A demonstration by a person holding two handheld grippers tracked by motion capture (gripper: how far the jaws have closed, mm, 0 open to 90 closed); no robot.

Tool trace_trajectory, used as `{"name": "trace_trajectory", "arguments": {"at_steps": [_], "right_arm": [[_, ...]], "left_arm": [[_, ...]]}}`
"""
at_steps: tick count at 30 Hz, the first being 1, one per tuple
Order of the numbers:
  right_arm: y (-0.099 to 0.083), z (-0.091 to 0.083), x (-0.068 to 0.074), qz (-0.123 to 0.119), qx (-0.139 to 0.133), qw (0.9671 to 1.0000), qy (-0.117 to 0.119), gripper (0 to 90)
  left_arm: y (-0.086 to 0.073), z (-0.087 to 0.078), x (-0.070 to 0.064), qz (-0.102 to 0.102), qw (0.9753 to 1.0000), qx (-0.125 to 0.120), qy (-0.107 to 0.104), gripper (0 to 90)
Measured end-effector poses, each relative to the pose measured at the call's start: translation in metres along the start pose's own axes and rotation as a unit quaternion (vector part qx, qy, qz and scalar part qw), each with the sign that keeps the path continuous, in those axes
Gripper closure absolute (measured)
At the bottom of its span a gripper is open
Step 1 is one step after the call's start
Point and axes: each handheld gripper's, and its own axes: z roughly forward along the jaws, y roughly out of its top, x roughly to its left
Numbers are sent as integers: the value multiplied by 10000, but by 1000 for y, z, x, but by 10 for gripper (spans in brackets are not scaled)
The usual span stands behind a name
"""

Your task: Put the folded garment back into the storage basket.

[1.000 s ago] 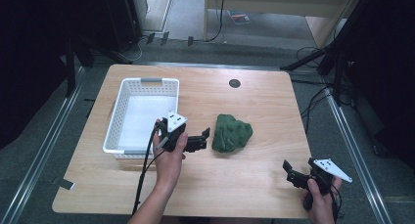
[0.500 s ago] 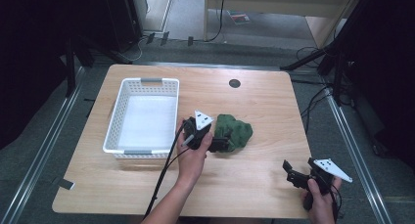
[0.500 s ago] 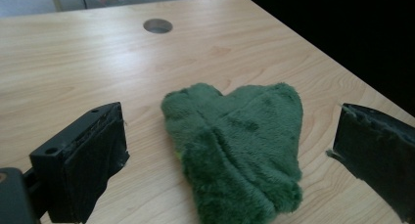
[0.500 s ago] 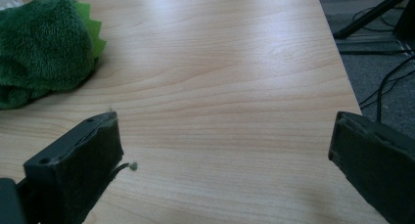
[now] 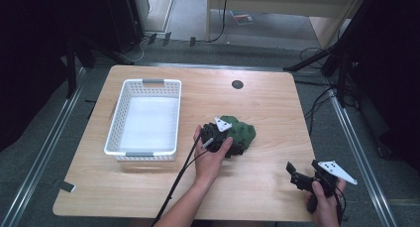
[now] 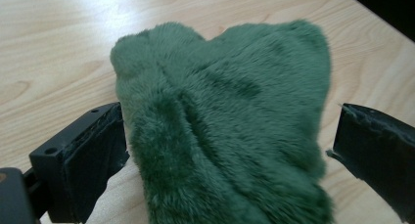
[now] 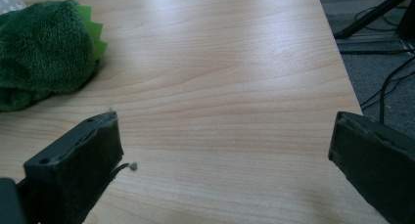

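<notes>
High view: the left claw (image 5: 233, 148) is at the green plush toy (image 5: 238, 133), which lies mid-worktop (image 5: 267, 108), at 3 o'clock from the white basket (image 5: 145, 119); the right claw (image 5: 293, 173) sits at 5 o'clock.
Left gripper view: jaws apart, flanking the toy (image 6: 230, 136).
Right gripper view: jaws apart over bare wood; toy (image 7: 44, 53) at 10 o'clock.

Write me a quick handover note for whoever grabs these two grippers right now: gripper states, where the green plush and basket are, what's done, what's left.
Left gripper: open, jaws straddling the green plush toy, one on each side, not clamped.
Right gripper: open, holds nothing, near the table's front right corner.
Plush: lying on the table at mid-table, right of the white basket.
Basket: nothing inside.
Done: left gripper is in place around the plush.
Left: shut on the plush, lift it; the basket looks like the likely destination.
</notes>
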Motion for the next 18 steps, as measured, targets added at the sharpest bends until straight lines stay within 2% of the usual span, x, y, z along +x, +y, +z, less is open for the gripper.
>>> {"name": "trace_trajectory", "arguments": {"at_steps": [7,10,11,14,15,18], "right_arm": [[0,0,0,-8,-4,10000,12,0],[0,0,0,-10,-1,10000,10,0],[0,0,0,-9,1,10000,10,0],[0,0,0,-10,4,10000,8,0],[0,0,0,-9,6,10000,5,0],[0,0,0,-5,11,10000,3,0]], "left_arm": [[-5,16,-3,-139,9995,274,103,0],[-6,20,-6,-48,9991,381,163,0],[-5,22,-7,-20,9987,447,249,0],[-5,24,-8,-4,9982,535,277,0],[-4,25,-9,71,9976,630,285,2],[-5,25,-9,105,9975,621,325,53]]}}
